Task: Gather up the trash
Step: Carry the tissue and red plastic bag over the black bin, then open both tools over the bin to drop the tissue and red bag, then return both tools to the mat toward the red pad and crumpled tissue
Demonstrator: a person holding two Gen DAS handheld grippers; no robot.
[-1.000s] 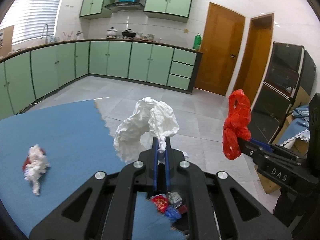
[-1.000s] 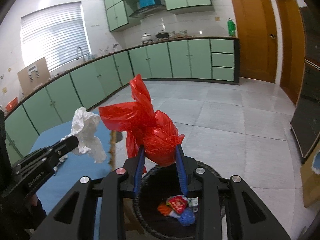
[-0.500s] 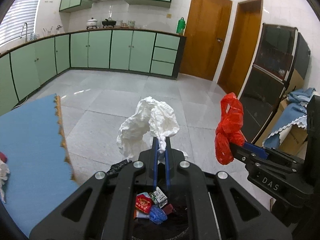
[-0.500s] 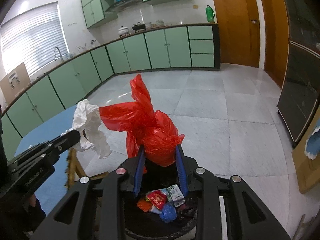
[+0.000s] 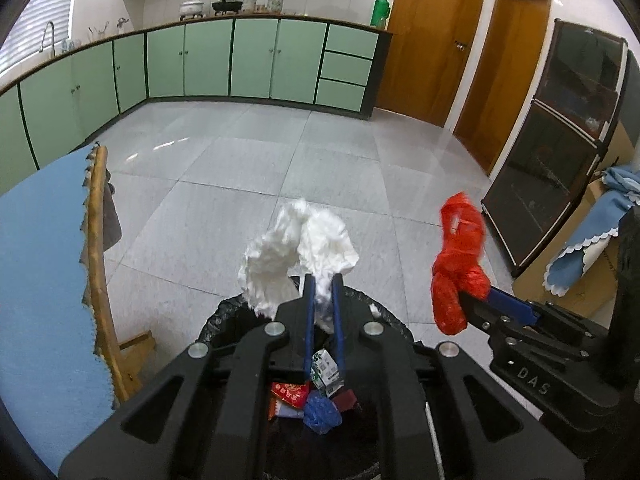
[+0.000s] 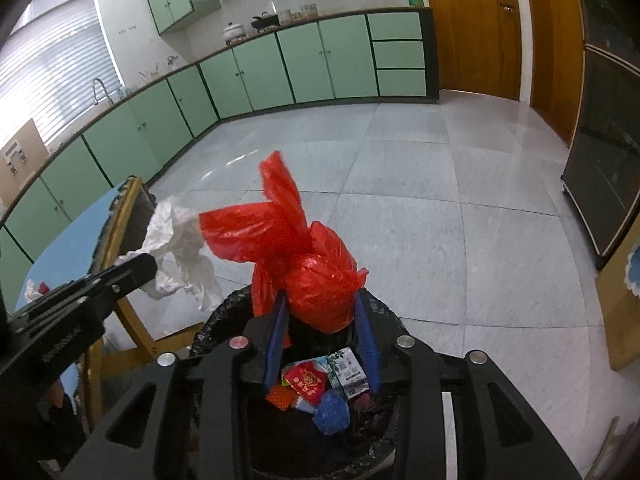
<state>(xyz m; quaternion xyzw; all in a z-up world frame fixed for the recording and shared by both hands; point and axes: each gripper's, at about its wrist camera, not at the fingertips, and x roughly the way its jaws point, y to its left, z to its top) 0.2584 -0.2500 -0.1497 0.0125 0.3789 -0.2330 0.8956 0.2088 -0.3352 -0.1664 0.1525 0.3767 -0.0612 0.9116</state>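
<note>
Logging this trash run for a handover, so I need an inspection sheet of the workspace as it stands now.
Surface: blue-covered wooden table at left; one white wad left on it.
Job's things: crumpled white paper tissue, red knotted plastic bag, both above the black-lined round trash bin.
Clutter: wrappers and a blue scrap inside the bin.
Grippers: left gripper jaws shut on the tissue; right gripper jaws shut on the bag.
Cables: nothing seen.
Surroundings: green kitchen cabinets, wooden doors, grey tiled floor.

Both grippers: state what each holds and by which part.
Left gripper pinches the white crumpled tissue by its lower edge; right gripper clamps the red plastic bag around its bulging bottom.
</note>
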